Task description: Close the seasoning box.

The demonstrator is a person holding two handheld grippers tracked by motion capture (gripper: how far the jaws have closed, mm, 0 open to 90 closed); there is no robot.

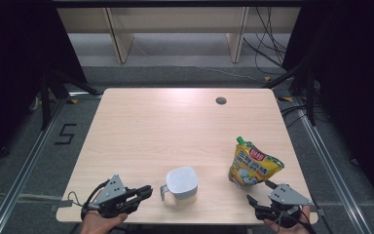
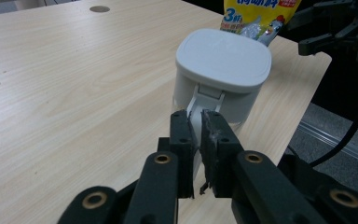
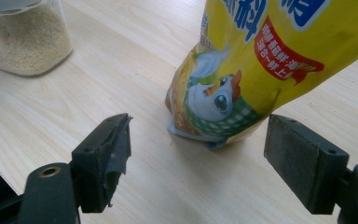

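Here the left gripper (image 2: 195,122) is seen w/ its jaws nearly closed, only a narrow gap left between the pads. In that gap the white handle (image 2: 197,109) of a lidded jar (image 2: 221,74) is lodged; from the left gripper view the handle's strip is seen running down between the two pads, approx. touching both, though firm pressing can't be confirmed. The jar itself sits just ahead of the jaw tips, upright on the wooden table (image 2: 51,84), its white square lid (image 2: 223,53) closed. In the high view the left gripper (image 1: 143,191) is laid low beside the jar (image 1: 181,185), jaws pointed at the handle side.

The right gripper (image 3: 198,154) is held w/ jaws wide apart, nothing between the pads. A yellow seasoning pouch (image 3: 256,60) w/ a cartoon chicken print is stood just ahead of the jaws, roughly centred on the gap, its base on the table & clear of both pads. Off beyond the left-hand jaw in that view, the clear lower part of the jar (image 3: 25,39) is seen, filled w/ pale granules. In the high view the pouch (image 1: 251,165) stands directly ahead of the right gripper (image 1: 259,193), and the jar is found well apart from it.
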